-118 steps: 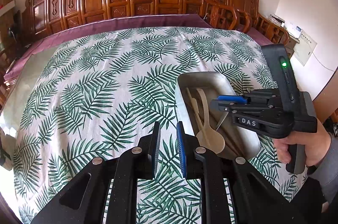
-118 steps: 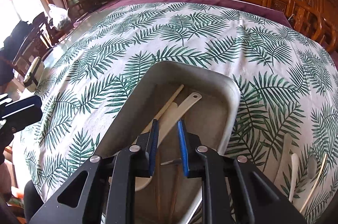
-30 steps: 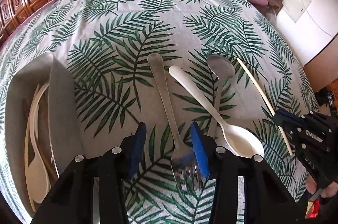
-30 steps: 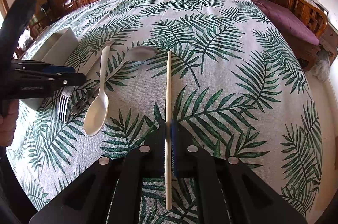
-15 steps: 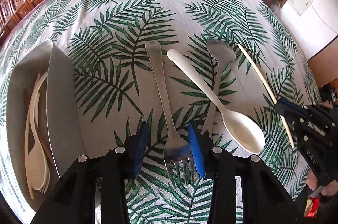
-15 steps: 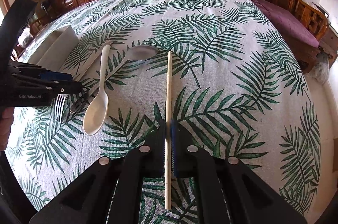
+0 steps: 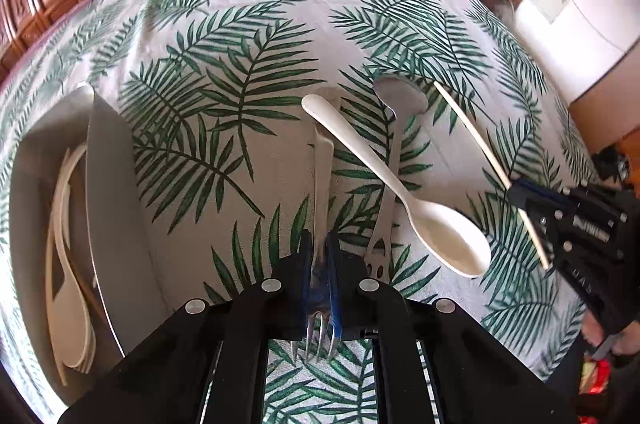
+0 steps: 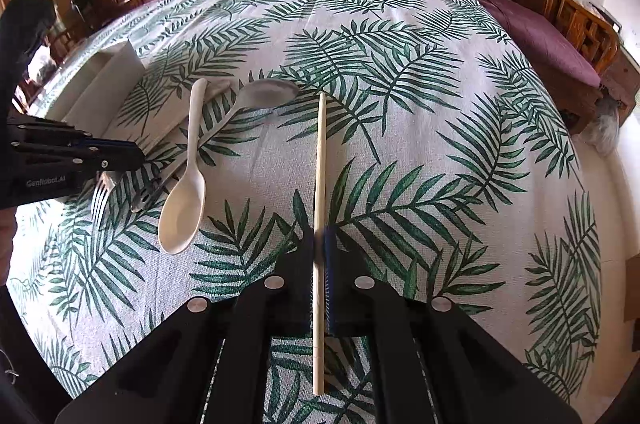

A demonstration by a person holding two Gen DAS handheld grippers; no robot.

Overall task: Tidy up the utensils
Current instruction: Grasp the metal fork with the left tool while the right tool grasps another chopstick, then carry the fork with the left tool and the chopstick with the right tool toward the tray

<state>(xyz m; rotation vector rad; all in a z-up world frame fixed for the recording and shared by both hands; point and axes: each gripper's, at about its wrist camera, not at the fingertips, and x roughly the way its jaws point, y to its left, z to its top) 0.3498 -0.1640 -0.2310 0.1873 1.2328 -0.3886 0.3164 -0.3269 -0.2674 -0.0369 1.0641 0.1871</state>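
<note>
While the metal fork (image 7: 322, 208) is lying on the table (image 7: 248, 24) with its tines pointing back past the fingertips, the left hand-held gripper (image 7: 319, 264) is clamping it near the neck, just above the tines, probably because that is the widest, stiffest part to pinch. Straight ahead of the left hand-held gripper, the fork's handle is running away across the leaf-print cloth. Just to its right, the white plastic spoon (image 7: 404, 188) is lying diagonally over a second metal utensil (image 7: 390, 160), so taking the fork first looks sensible: it is the free one. To the left of this hand-held gripper, the grey tray (image 7: 112, 192) is already holding pale spoons and is likely the destination. Farther right, the right hand-held gripper (image 8: 319, 256) is pinching a single chopstick (image 8: 320, 184) toward its near end, the long part projecting forward over the table, which should let it be swung lengthwise into the tray.
</note>
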